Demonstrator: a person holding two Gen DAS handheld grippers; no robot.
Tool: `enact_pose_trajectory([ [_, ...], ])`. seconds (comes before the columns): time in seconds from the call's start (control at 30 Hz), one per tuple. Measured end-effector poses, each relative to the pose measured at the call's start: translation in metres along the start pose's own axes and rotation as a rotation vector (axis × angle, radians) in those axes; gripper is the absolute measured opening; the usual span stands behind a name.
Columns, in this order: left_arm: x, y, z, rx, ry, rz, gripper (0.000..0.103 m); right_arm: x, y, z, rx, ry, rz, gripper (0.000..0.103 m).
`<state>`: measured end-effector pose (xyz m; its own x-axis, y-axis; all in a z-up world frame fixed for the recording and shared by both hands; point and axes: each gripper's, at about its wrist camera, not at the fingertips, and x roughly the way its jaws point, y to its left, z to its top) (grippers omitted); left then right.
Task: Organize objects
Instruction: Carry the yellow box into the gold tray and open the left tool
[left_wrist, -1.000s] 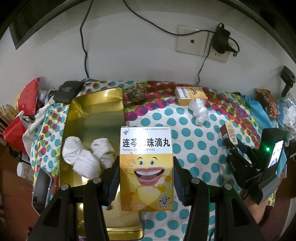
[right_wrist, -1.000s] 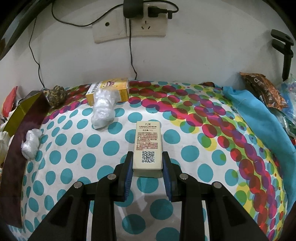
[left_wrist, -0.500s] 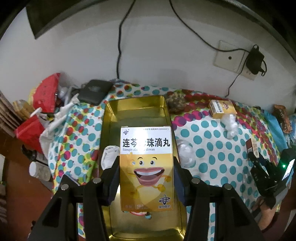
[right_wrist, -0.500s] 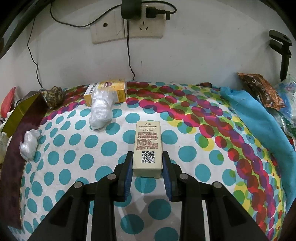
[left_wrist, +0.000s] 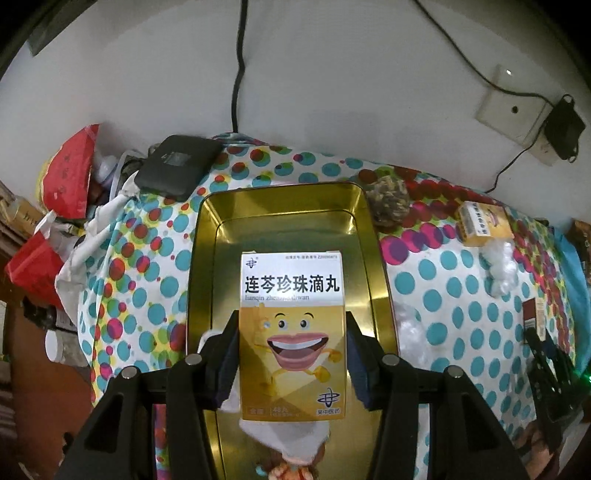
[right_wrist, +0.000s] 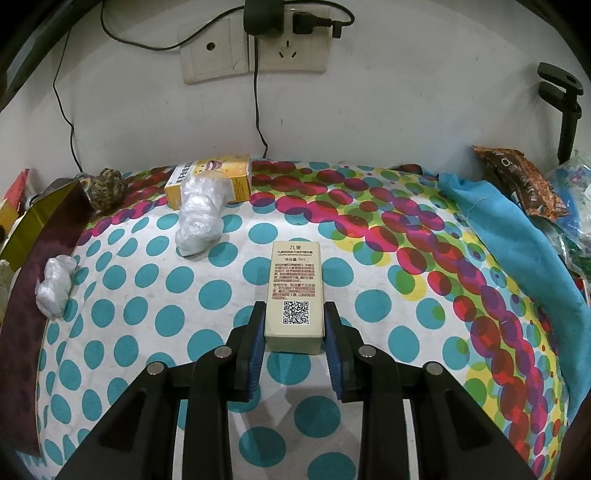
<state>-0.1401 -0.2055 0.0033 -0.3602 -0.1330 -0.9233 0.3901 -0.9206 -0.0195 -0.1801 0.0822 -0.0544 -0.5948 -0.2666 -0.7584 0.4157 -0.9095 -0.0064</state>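
Over the gold tray: the left claw (left_wrist: 291, 354) is gripping a yellow medicine box (left_wrist: 291, 332) by its two long sides, the printed face with the cartoon mouth turned toward the camera.
Gold tray (left_wrist: 373, 266): it is lying on the polka-dot cloth (left_wrist: 147, 258) that is covering the bench, its long axis running away from the camera; the far part of its floor is showing bare.
White bundles (left_wrist: 284, 432): soft white pieces are peeking out from under the near edge of the held box, inside the tray; how many, I cannot tell.
Right claw (right_wrist: 294, 325): it is closing on a cream carton (right_wrist: 294, 291) with a QR code and red print on top, its blue pads pressing both long sides; whether the carton is touching the cloth, I cannot tell.
Second yellow box (right_wrist: 210, 181): it is sitting near the wall at the far edge of the bench, with a crumpled plastic wad (right_wrist: 199, 218) leaning against its front.
Smaller plastic wad (right_wrist: 55, 286): it is lying just beside the tray's outer wall, well to the left of the cream carton.
Brown knotted ball (left_wrist: 388, 201): it is resting just beside the tray's far right corner.
Black device (left_wrist: 177, 166): it is sitting at the far left corner of the bench.
Blue cloth (right_wrist: 517, 240): it is draping over the right side of the bench.
Wall sockets (right_wrist: 255, 48): a charger and a plug are sitting in them above the bench.
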Motion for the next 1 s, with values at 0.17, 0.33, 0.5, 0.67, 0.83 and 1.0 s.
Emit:
enact_pose_trajectory([
  [0.17, 0.014, 0.0, 0.013, 0.004, 0.002, 0.023, 0.052, 0.0, 0.001, 0.0, 0.001, -0.001, -0.001, 0.027],
  [0.33, 0.032, 0.003, 0.018, 0.0, 0.027, 0.034, 0.052, 0.0, 0.003, -0.001, -0.001, -0.002, -0.006, 0.027],
  [0.5, 0.043, -0.001, 0.017, 0.035, 0.029, 0.063, 0.052, 0.003, 0.002, 0.0, -0.002, 0.003, -0.011, 0.027],
  [0.67, 0.047, -0.002, 0.017, 0.055, 0.028, 0.066, 0.052, 0.002, 0.006, -0.001, -0.002, 0.002, -0.014, 0.027],
  [0.83, 0.044, 0.001, 0.02, 0.051, 0.015, 0.06, 0.052, 0.002, 0.007, 0.0, -0.004, 0.004, -0.019, 0.027],
  [1.0, 0.04, 0.0, 0.021, 0.07, 0.003, 0.055, 0.053, 0.004, 0.003, 0.001, -0.008, 0.004, -0.025, 0.027],
])
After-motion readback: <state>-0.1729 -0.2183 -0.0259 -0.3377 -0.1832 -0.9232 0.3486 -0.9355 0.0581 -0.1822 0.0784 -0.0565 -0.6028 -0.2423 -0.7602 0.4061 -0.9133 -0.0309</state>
